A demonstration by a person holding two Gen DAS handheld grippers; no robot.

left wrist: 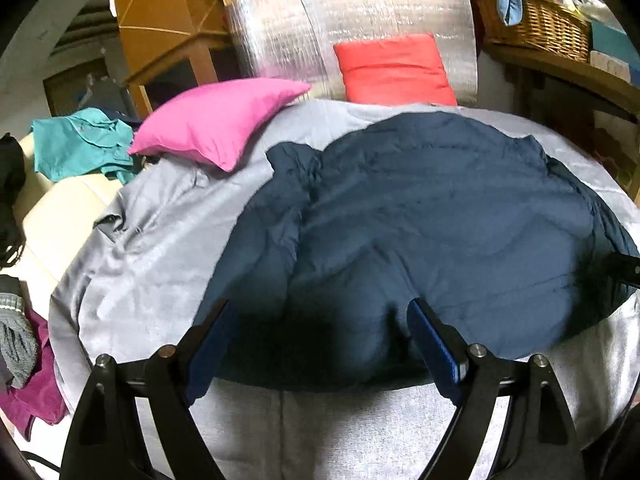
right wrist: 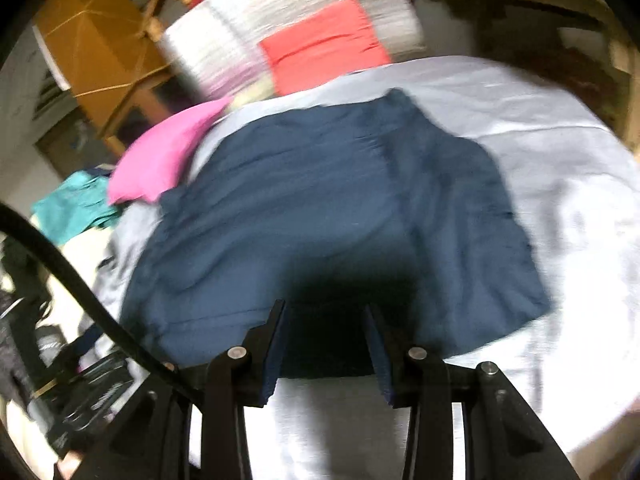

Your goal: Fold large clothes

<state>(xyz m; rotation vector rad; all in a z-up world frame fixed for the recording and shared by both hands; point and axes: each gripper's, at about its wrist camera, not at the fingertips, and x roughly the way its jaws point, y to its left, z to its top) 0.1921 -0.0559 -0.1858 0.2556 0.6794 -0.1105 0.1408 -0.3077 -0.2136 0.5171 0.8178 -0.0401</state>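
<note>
A large navy blue garment (left wrist: 420, 220) lies spread on a pale grey sheet (left wrist: 152, 248). Its left part is folded over with a bunched edge. My left gripper (left wrist: 320, 312) is open and empty, with its jaws wide apart over the garment's near hem. In the right wrist view the same garment (right wrist: 320, 208) lies on the sheet (right wrist: 560, 184). My right gripper (right wrist: 326, 312) is open and empty over the near hem. The right wrist view is blurred. A black part at the far right of the left wrist view (left wrist: 628, 268) may be the right gripper.
A pink pillow (left wrist: 216, 120) and a red pillow (left wrist: 394, 68) lie at the sheet's far end, against a silver padded board (left wrist: 280, 36). A teal garment (left wrist: 80, 148) and a magenta cloth (left wrist: 36, 396) lie left. A wicker basket (left wrist: 536, 24) stands far right.
</note>
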